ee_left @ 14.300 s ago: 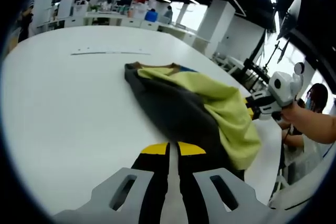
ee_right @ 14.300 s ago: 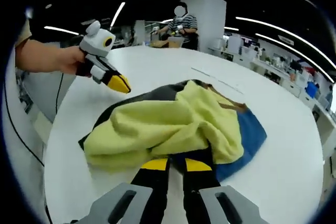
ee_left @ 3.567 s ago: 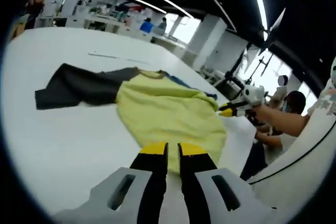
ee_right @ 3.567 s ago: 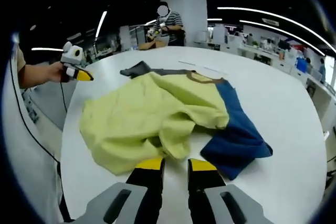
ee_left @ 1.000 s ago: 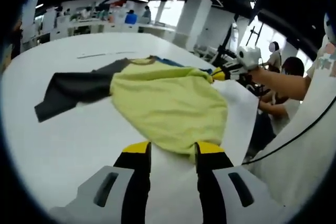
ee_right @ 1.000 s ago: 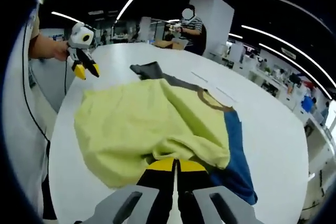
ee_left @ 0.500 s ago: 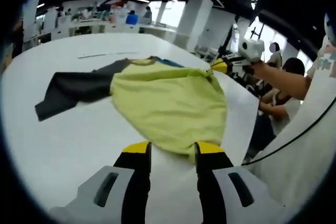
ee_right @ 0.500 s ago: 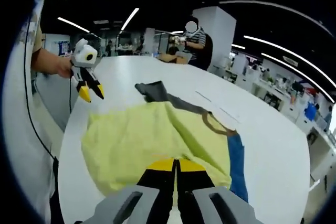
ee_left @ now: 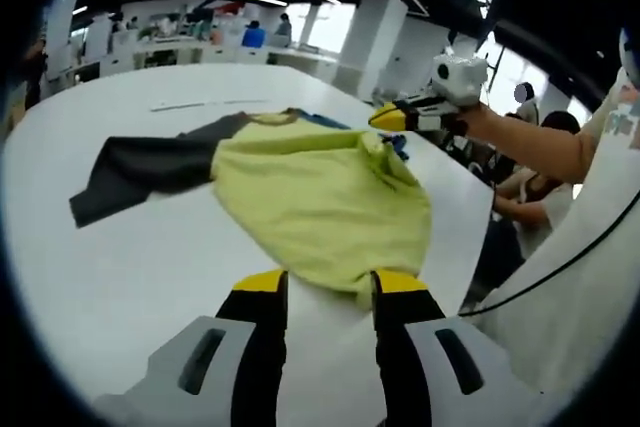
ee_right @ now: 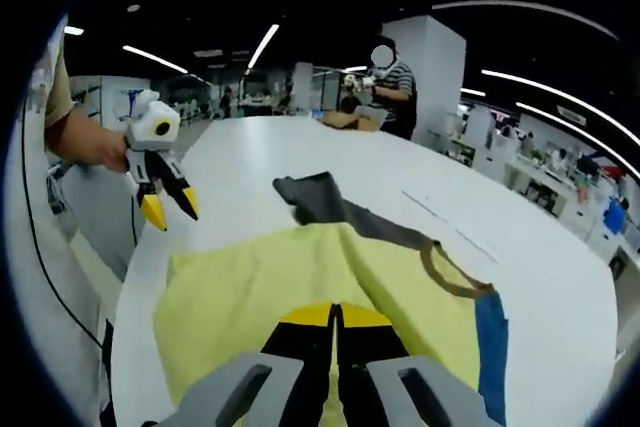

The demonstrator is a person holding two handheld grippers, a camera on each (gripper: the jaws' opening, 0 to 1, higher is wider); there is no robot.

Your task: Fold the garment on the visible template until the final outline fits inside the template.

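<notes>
Yellow-green garment [ee_left: 320, 197] with a grey sleeve and blue sleeve lies spread on the white table [ee_left: 130, 247], centre frame. Left gripper [ee_left: 322, 287] at bottom, jaws parted, straddling the near hem. Right gripper [ee_right: 336, 319], jaws pressed together over yellow cloth; grip uncertain. No legible writing.

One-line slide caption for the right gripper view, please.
Right gripper, jaws closed, over the yellow shirt with a dark sleeve on the white table; left gripper open nearby.
</notes>
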